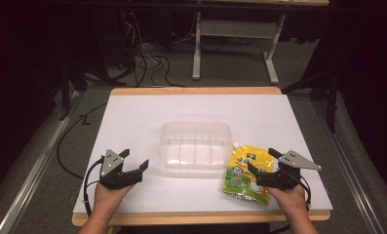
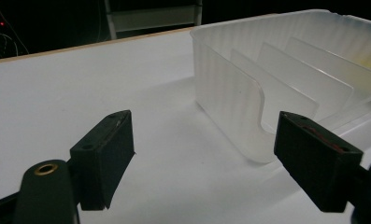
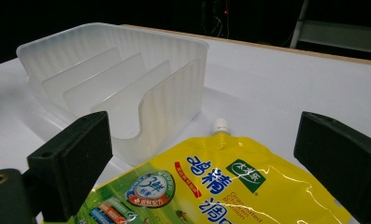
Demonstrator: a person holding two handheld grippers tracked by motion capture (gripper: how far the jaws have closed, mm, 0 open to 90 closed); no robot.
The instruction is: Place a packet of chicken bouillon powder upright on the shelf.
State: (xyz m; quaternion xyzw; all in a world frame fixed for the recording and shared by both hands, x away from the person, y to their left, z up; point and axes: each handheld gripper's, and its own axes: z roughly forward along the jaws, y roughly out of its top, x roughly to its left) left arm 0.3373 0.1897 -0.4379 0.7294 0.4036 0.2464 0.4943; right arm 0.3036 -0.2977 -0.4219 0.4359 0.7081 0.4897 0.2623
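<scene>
From the high view, a white table (image 1: 147,112) held a clear plastic bin (image 1: 196,145) near its middle. A yellow pouch (image 1: 244,174) lay flat just beside the bin's right front corner, its white spout (image 1: 236,145) pointing toward the bin. The left gripper (image 1: 134,161) rested on the table near the front edge, to the left of the bin and apart from it, with its jaws spread wide and nothing between them. The right gripper (image 1: 261,159) sat over the right side of the pouch, its jaws also spread; whether they touched the pouch could not be told from here. A hand held each gripper from the bottom of the view.

In the left gripper view, the two black jaws stood wide apart over bare table (image 2: 80,88). The bin (image 2: 230,98) stood ahead and to the right, its scooped front wall and three inner dividers (image 2: 290,79) showing, with a hint of yellow behind its far wall.

In the right gripper view, the jaws were open to either side of the pouch (image 3: 230,186), whose printed face and spout (image 3: 221,126) lay between and ahead of them; the pads did not press on it. The bin (image 3: 127,79) stood at the left, just beside the spout.
</scene>
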